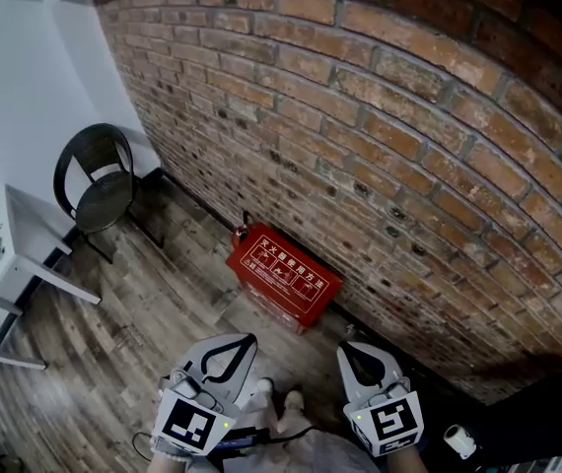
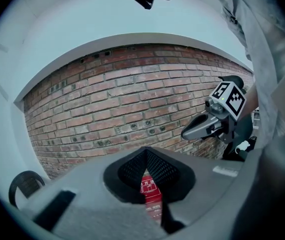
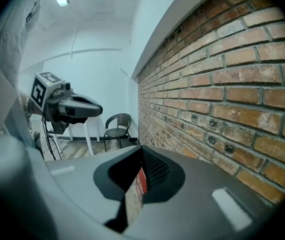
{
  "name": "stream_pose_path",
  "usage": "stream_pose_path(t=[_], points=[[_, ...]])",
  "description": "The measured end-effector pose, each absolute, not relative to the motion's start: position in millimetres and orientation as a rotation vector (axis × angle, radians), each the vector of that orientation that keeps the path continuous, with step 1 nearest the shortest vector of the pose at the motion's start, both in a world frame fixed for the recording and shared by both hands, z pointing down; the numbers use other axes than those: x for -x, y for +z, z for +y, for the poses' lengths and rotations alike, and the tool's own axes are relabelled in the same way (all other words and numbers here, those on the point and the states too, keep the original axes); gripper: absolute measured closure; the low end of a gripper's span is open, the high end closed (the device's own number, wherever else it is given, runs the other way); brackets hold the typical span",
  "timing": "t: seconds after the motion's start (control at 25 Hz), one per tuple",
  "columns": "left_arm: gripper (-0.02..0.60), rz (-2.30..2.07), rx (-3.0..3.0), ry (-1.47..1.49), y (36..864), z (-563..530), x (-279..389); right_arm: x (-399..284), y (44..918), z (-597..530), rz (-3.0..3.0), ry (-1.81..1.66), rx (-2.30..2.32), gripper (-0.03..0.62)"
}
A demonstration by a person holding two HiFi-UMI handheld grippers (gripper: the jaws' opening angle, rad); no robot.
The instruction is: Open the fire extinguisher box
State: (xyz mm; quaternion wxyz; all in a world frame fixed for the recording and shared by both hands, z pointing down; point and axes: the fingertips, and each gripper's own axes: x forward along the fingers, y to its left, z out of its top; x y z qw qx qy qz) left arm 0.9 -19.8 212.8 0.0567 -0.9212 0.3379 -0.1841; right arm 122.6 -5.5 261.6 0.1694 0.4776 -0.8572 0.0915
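Both claws closed and empty, well short of the box
The red fire extinguisher box (image 1: 273, 298) lies on the wooden floor (image 1: 153, 294) against the foot of the brick wall (image 1: 380, 116), its printed lid (image 1: 286, 264) facing up. The left claw (image 1: 249, 340) and right claw (image 1: 346, 347) hang near it, jaws together on nothing. It looks like stiff, smooth sheet metal, so lifting the lid by its front edge seems best, though no latch shows

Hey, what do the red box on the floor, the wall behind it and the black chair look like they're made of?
Red box: probably painted sheet metal; smooth, faintly glossy lid with white print. Wall: bare brick, rough and matte, with pale mortar joints. Black chair: likely a metal tube frame, thin and curved; its seat is too small to tell.
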Motion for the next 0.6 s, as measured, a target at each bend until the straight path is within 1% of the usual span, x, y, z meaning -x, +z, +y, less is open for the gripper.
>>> stream_pose_path(t=[0.36, 0.6], points=[[0.592, 1.014, 2.874, -0.560, 240, -52, -3, -123, 291, -35, -2.405, 0.333, -1.363, 0.588], [0.592, 1.012, 2.886, -0.611, 274, -77, -4, -120, 332, -56, -2.388, 0.379, -1.317, 0.588]])
